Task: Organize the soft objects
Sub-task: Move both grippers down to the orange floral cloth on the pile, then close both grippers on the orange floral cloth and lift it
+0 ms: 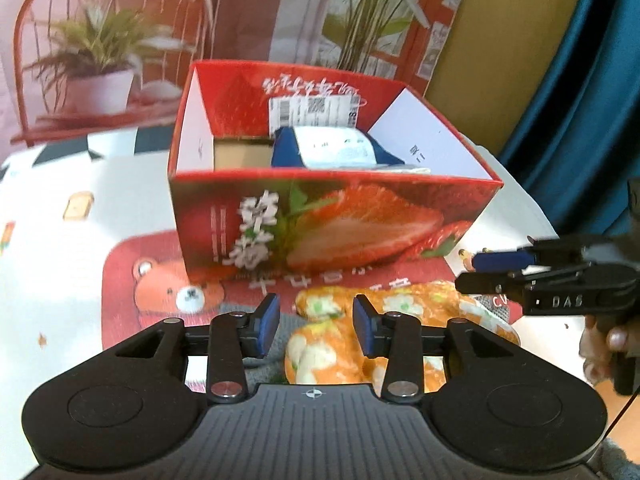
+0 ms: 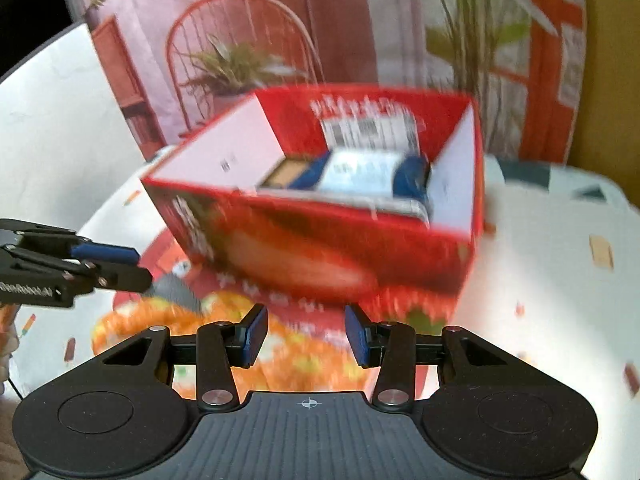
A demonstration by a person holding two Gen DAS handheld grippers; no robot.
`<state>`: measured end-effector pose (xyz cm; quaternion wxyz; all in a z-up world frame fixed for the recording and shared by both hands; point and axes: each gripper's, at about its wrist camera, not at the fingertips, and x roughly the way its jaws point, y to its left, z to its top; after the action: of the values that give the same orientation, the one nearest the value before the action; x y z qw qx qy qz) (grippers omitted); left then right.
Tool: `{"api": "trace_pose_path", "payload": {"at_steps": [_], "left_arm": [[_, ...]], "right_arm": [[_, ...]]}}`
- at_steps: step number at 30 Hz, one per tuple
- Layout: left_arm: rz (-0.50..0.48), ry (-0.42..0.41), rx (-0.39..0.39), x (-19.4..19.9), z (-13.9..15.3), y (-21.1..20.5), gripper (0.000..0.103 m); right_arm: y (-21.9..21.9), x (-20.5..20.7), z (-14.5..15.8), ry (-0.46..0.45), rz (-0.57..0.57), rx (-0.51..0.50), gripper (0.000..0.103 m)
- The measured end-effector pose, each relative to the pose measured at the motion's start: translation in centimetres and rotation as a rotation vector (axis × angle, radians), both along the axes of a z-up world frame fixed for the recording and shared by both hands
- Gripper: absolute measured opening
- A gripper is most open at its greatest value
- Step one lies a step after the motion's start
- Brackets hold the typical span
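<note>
Left tongs: the left tongs [image 1: 316,326] hung with their blue pads apart and nothing pinched, the orange flowered soft piece [image 1: 400,320] lying under the gap but not pressed by either pad.
Right tongs: the right tongs [image 2: 306,334] also stood parted and empty above the same orange piece [image 2: 280,356]; their view was smeared, so whether a pad brushed the fabric I could not tell.
Why both were there: two tools over one floppy item looked to me like a two-ended lift, since a limp thing sags if taken at one spot.
Soft piece: it lay on the bench just in front of the red strawberry box [image 1: 332,220], with a grey cloth [image 1: 280,332] beside it under the left pads.
Box: open at the top and set close behind the pile, probably to keep the carry short; a blue and white packet [image 1: 340,150] already sat inside it.
Bench: covered by a white cloth [image 1: 60,280] with a red bear panel and small printed sweets.
Room: a printed backdrop [image 1: 120,40] of a red chair and potted plants behind, and a teal curtain [image 1: 580,100] to one side.
</note>
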<state>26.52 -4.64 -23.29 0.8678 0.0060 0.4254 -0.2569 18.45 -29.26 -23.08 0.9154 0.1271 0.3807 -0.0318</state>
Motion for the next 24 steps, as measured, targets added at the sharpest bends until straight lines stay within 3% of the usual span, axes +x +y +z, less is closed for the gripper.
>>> {"api": "trace_pose_path", "payload": {"at_steps": [3, 10, 15, 24], "left_arm": [[0.014, 0.027, -0.021, -0.2, -0.7, 0.3, 0.051], [0.060, 0.088, -0.079, -1.0, -2.4, 0.3, 0.051], [0.068, 0.097, -0.096, -1.8, -2.9, 0.5, 0.050], [0.074, 0.111, -0.089, -1.8, -3.4, 0.4, 0.050]], "right_arm": [[-0.2, -1.0, -1.4, 0.025, -0.031, 0.032, 0.047], [-0.7, -2.1, -3.7, 0.063, -0.071, 0.098, 0.055], [-0.4, -2.0, -4.7, 0.067, -0.074, 0.143, 0.056], [0.1, -1.0, -4.8, 0.066, -0.054, 0.131, 0.057]]}}
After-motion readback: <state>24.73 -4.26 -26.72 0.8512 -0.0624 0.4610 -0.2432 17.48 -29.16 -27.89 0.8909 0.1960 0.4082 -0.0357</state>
